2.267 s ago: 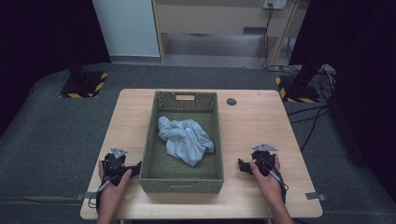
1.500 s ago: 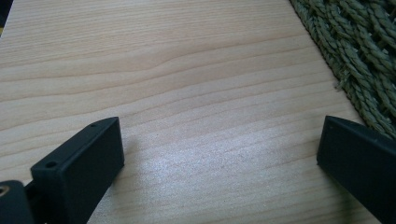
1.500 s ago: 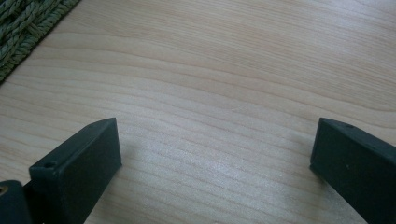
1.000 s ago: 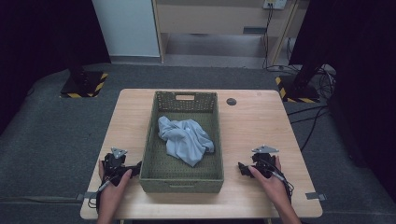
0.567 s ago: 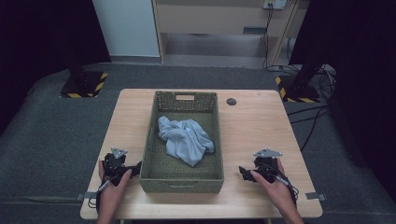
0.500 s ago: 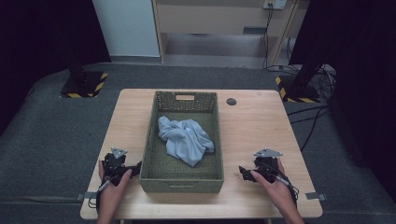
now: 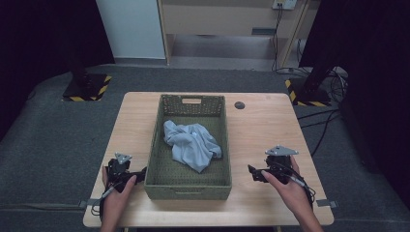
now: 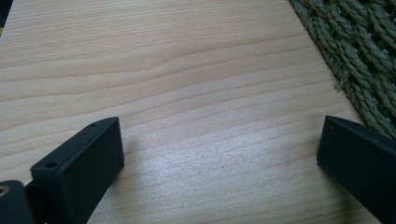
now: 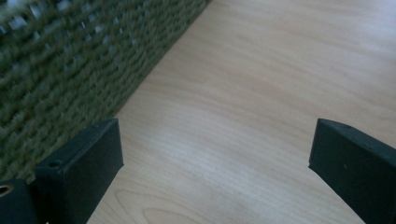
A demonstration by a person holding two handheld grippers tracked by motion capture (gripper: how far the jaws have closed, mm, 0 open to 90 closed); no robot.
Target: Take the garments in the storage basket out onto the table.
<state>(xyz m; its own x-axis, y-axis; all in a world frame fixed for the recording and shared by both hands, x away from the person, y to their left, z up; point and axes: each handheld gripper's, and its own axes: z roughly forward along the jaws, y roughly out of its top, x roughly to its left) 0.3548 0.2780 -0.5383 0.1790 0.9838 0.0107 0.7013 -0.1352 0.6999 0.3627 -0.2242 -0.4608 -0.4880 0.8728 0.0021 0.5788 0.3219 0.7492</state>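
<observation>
Jaws spread wide on both: left hand-held gripper point(image 7: 141, 175) and right hand-held gripper point(image 7: 252, 172) flank the woven basket point(image 7: 188, 189) holding a pale blue cloth point(image 7: 192, 145).

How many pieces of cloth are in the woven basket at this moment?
1, as far as shows. A crumpled light blue cloth lies in the middle of the green woven basket, which stands between the left tongs and the right tongs. Its folds could hide a second piece.

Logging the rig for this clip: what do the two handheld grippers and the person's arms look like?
Both the left gripper and right gripper are black, each topped by a grey three-cornered plate and trailing a thin cable. Their jaws are flat, matte black blocks with small holes. The forearms are bare; no sleeves or gloves show.
</observation>
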